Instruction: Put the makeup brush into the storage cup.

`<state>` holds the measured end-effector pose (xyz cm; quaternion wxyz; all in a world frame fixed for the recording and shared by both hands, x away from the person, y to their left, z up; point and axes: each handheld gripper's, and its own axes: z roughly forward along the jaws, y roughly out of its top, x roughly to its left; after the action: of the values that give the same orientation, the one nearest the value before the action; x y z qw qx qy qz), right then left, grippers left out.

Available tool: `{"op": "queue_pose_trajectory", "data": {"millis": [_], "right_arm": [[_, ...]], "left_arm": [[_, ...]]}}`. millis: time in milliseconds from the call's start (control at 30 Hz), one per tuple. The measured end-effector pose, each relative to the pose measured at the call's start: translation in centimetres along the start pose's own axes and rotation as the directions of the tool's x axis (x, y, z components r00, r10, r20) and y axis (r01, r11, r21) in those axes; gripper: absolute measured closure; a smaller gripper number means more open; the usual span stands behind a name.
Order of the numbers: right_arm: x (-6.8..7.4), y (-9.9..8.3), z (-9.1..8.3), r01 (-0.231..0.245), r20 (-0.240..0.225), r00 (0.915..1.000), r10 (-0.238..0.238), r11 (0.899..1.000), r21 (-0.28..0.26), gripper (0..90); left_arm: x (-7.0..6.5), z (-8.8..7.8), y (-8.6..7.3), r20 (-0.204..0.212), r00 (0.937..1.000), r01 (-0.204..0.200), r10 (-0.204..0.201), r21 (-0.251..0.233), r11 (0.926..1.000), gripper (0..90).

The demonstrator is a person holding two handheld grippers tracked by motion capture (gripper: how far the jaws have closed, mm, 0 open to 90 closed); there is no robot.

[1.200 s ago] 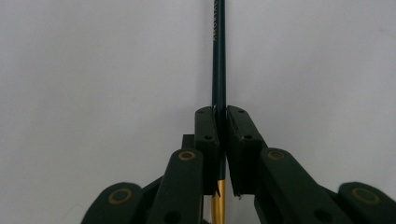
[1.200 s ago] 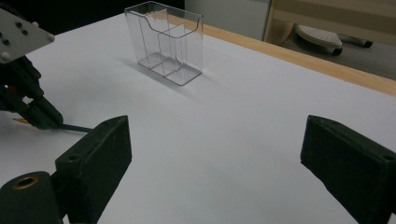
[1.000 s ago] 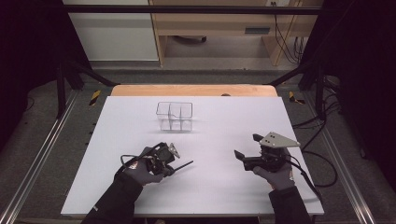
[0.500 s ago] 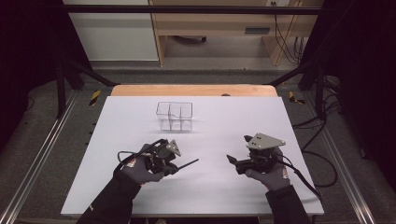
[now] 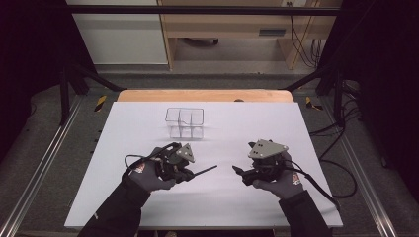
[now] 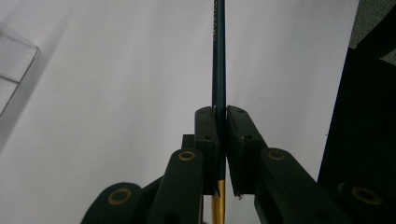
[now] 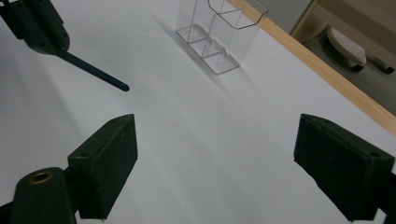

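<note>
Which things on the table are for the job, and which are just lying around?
For the job:
- dark pencil, pinched in the left claw
- clear holder with compartments
- right claw, open

Just lying around:
- white shoe on the floor

The pencil (image 6: 218, 56) clamped in the left gripper (image 6: 220, 140) has a glossy dark-teal lacquer, its rear end apparently gold. Beyond its tip, the clear compartment organizer (image 5: 185, 122) looks smooth plastic; the tabletop (image 5: 296, 128) is matt white.

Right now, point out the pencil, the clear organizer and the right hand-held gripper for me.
pencil (image 6: 218, 56), left gripper view, on its dark shaft ahead of the jaws.
clear organizer (image 5: 185, 123), high view, on its front wall.
right hand-held gripper (image 7: 215, 172), right gripper view, midway between its open jaws.
</note>
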<state>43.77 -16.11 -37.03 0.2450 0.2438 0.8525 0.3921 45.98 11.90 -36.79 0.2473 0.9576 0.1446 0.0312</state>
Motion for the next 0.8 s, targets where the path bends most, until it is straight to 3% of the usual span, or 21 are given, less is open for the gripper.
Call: {"op": "queue_pose_trajectory", "data": {"millis": [267, 367, 567, 800], "right_arm": [[0.9, 1.2, 0.3, 0.091, -0.029, 0.9955, -0.09, 0.996, 0.019, 16.2], [1.2, 1.5, 0.4, 0.141, -0.033, 0.9897, -0.139, 0.989, 0.04, 16.7], [2.0, 2.0, 0.8, 0.229, -0.041, 0.9732, -0.226, 0.972, 0.057, 18.0], [2.7, 2.6, 1.2, 0.321, -0.055, 0.9466, -0.318, 0.945, 0.066, 20.4]], "left_arm": [[0.1, -0.2, 0.5, 0.022, 0.9997, -0.009, 0.01, -0.022, 0.9997, 82.6], [0.2, -0.1, 1.0, 0.024, 0.9996, -0.017, 0.017, -0.014, 0.9998, 82.6], [0.1, -0.1, 1.8, 0.028, 0.9992, -0.028, 0.028, -0.017, 0.9995, 82.6], [0.1, 0.0, 2.5, 0.041, 0.9991, -0.011, 0.011, -0.016, 0.9998, 82.6]]}}
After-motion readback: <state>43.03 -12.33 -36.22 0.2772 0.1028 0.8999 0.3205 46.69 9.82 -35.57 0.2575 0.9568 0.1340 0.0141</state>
